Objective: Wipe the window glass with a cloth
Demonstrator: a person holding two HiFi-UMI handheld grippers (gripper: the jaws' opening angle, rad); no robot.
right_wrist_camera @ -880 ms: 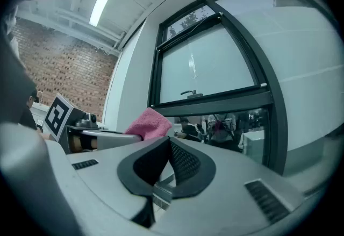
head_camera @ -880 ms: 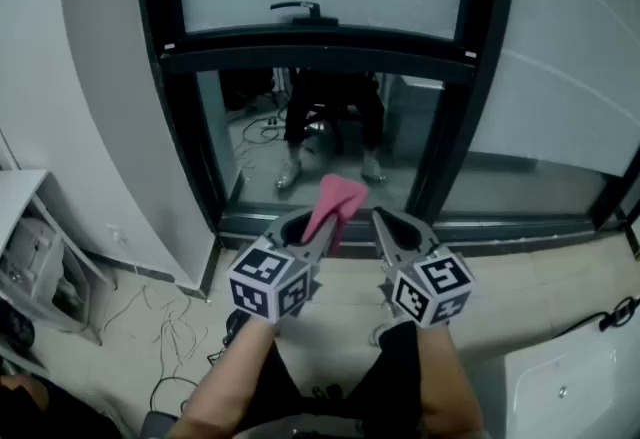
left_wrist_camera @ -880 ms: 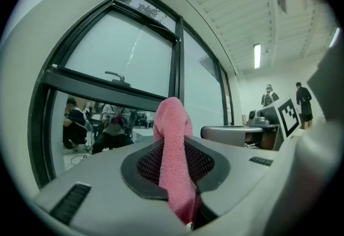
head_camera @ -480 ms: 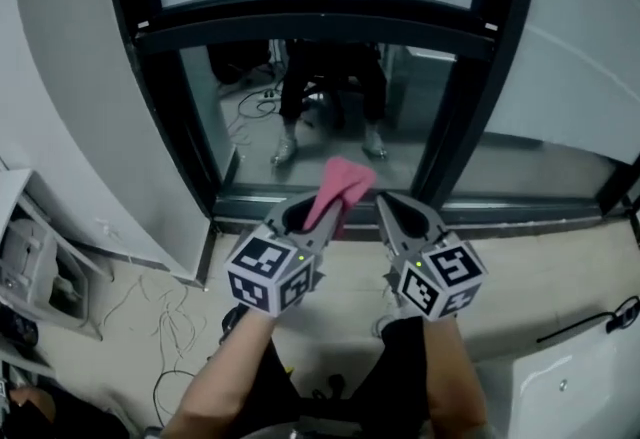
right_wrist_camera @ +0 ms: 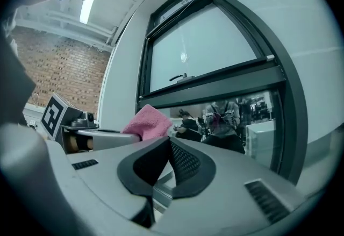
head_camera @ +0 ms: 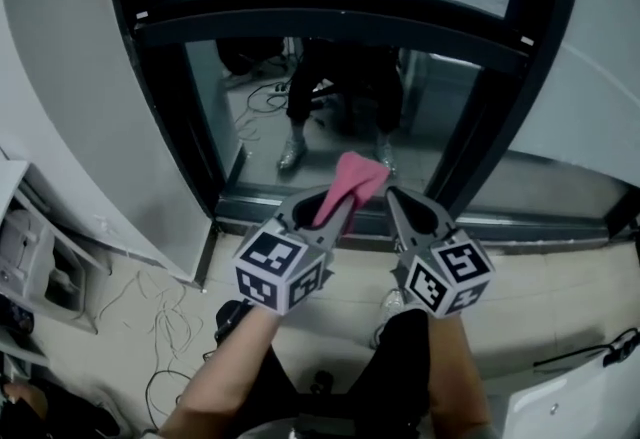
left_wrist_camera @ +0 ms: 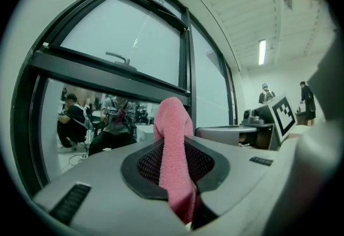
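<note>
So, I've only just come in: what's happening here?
A person stands at a black-framed window with a gripper in each hand. The left gripper is shut on a pink cloth, whose free end sticks out toward the lower window glass. The right gripper sits beside it, jaws together and empty. The cloth appears to be short of the glass, so wiping doesn't seem to have started.
</note>
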